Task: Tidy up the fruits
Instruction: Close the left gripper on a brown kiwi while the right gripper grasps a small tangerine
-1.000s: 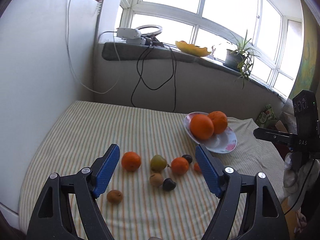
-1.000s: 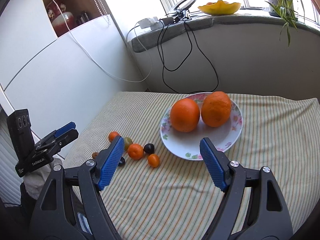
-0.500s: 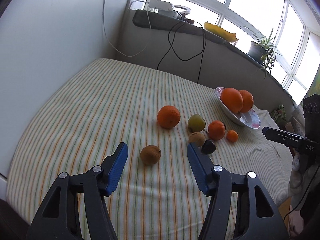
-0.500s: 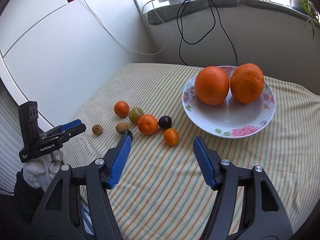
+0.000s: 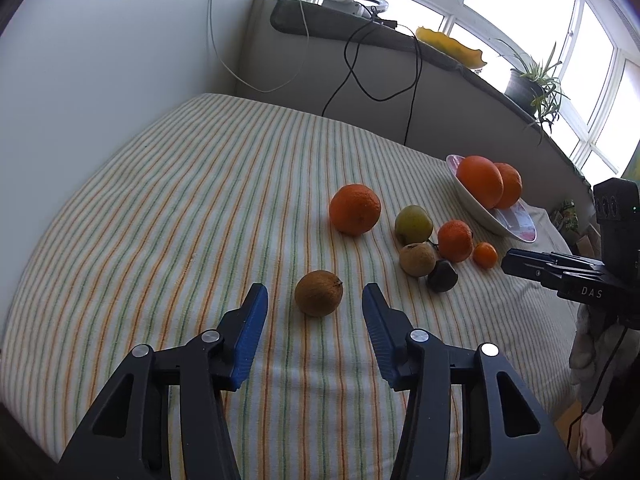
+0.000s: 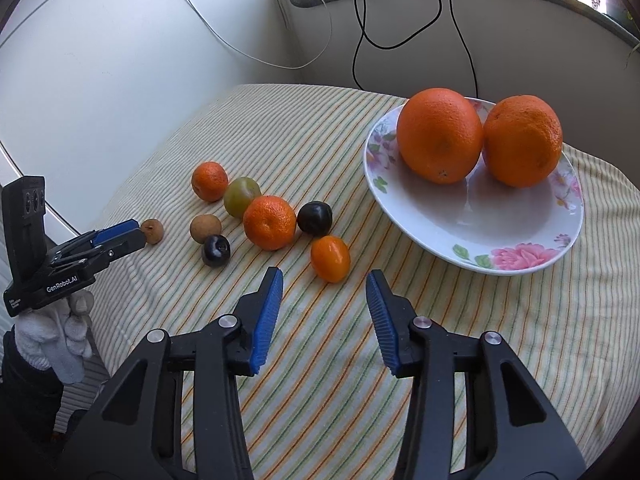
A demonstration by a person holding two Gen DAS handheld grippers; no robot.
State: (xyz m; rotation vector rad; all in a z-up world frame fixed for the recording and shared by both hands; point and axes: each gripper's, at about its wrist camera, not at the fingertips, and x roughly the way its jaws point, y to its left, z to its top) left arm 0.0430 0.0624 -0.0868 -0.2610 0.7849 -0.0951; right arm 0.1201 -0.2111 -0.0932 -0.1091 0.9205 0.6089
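Between closing left tool (image 5: 315, 294) pads: brown fruit (image 5: 319, 293), untouched, tool spread.

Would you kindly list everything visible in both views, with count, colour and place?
Large round oranges: two, orange, on the plate.
Floral china plate: one, white, right on the cloth.
Mandarins: two, orange, in the loose cluster.
Small oval kumquat: one, orange, nearest the right gripper.
Round green fruit: one, between the mandarins.
Dark plums: two, in the cluster.
Brown round fruits: two, one ahead of the left gripper.
Striped cloth: one, covering the table.
Left gripper: closing, touching nothing.
Right gripper: closing, touching nothing.
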